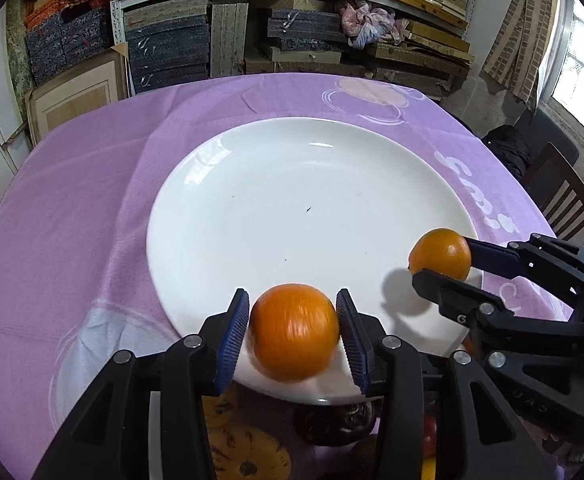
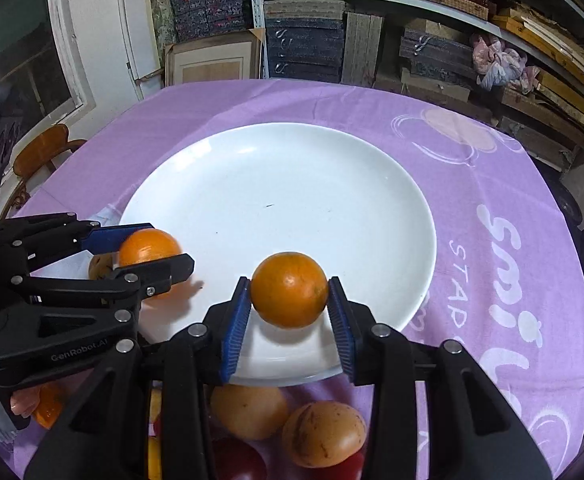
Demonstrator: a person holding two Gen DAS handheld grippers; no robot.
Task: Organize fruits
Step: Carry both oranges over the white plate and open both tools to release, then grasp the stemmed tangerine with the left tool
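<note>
Right up close, the left gripper point(image 1: 293, 322), black-armed with ribbed blue pads, has its jaws clamped on a round glossy orange fruit point(image 1: 294, 331), blurred at the edges, sitting just over the near rim of the big white round ceramic plate point(image 1: 292, 184). Over to the side, the right gripper point(image 2: 288, 307), same black arms and blue pads, is squeezing a second round orange fruit point(image 2: 289, 289) between its fingers, and that one too sits above the plate's near edge, throwing a shadow on the white. From the left camera the right gripper's orange shows at the plate's right rim; from the right camera the left gripper's orange shows at the plate's left rim. Moving outward, under the right gripper lie two tan, speckled round fruits point(image 2: 323, 434) side by side on the cloth, with dark red fruit point(image 2: 238, 460) just below them, partly hidden. Everything rests on a lilac tablecloth with white printed lettering point(image 2: 503, 184). Beyond the table stand shelves stacked with dark patterned boxes point(image 1: 168, 46).
</note>
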